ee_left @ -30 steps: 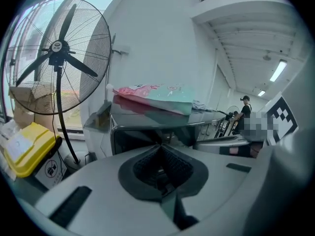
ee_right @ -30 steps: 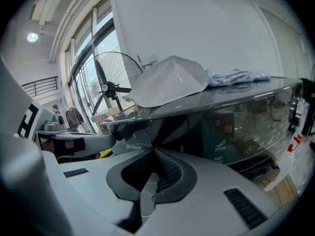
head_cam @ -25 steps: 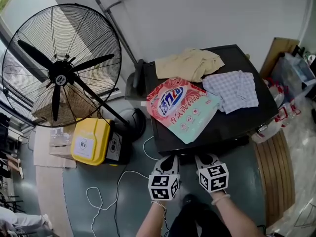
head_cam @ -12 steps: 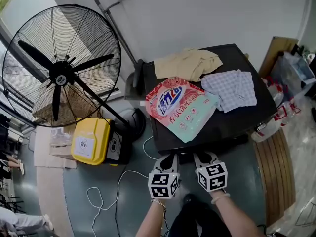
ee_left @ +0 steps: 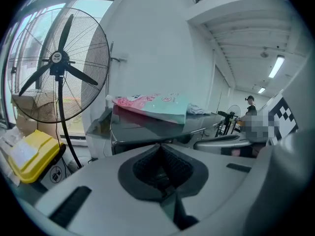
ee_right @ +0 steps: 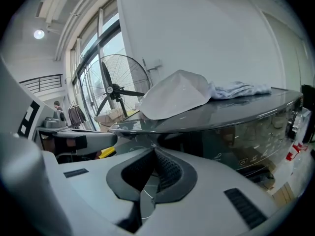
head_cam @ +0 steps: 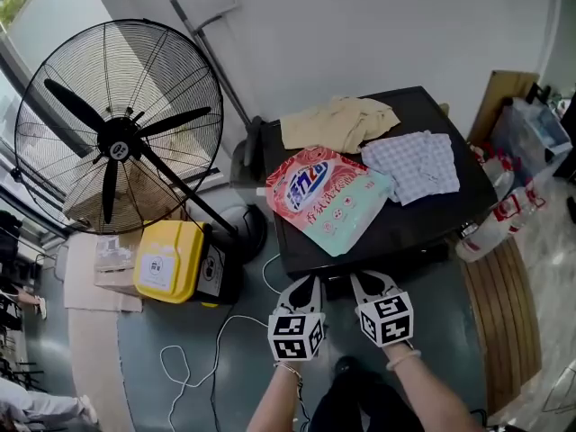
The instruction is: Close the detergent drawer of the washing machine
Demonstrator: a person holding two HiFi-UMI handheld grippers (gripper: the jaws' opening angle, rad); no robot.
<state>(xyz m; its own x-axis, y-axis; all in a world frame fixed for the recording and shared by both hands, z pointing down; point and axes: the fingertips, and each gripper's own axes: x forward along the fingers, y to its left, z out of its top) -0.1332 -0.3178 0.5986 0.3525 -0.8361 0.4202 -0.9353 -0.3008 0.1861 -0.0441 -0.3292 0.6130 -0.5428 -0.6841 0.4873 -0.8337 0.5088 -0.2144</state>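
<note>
Head view: Not much has changed since a moment ago. The two grippers are in the same spot, side by side. The whole picture has just slid a little, so the big fan [head_cam: 117, 133] and the yellow box [head_cam: 162, 261] sit a bit more to the right.

The left hand-held gripper [head_cam: 306, 284] and the right hand-held gripper [head_cam: 364, 280] point at the front edge of the dark washing machine [head_cam: 423, 214]. A dark bit sticks out from that edge between them. It may be the detergent drawer [head_cam: 337, 284], but I cannot tell for sure. On top of the machine lie a pink and green soap bag [head_cam: 328, 196], a beige cloth [head_cam: 337, 122] and a checked cloth [head_cam: 409, 165].

Left gripper view: The jaws are pressed together at the tips with nothing between them. The machine's front edge is just ahead.

Right gripper view: These jaws are together too, and hold nothing. The shiny front panel of the machine, with small signs on it, is close ahead.
</note>
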